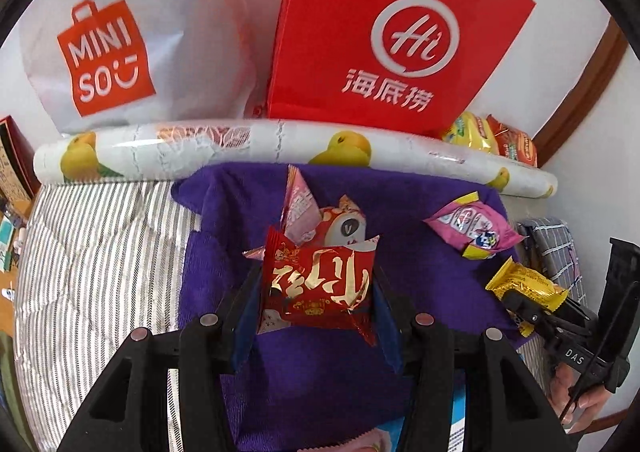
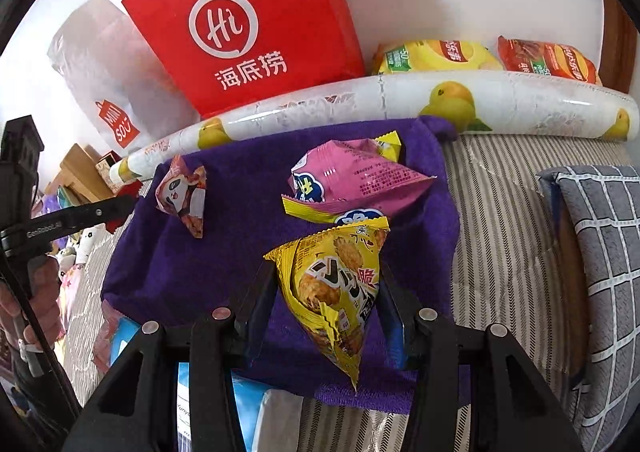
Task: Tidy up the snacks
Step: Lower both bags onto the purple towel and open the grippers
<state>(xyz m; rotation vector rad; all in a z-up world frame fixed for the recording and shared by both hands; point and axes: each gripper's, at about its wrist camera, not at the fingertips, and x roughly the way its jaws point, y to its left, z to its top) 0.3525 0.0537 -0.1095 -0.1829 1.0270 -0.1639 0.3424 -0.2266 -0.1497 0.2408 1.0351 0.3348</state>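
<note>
Left gripper (image 1: 318, 286) had its jaws closed against the sides of a red snack packet (image 1: 320, 288), held above the purple towel (image 1: 224, 252). Right gripper (image 2: 330, 292) likewise pinched a yellow snack packet (image 2: 336, 292) over the same towel, where a pink packet (image 2: 356, 179) and a small panda-print packet (image 2: 182, 193) lay behind, near the duck-print roll (image 2: 440, 103)

Both wrist views look down-forward, close over the purple towel (image 1: 420, 272) — sharing it and, probably, the same pink packet (image 2: 360, 175).
</note>
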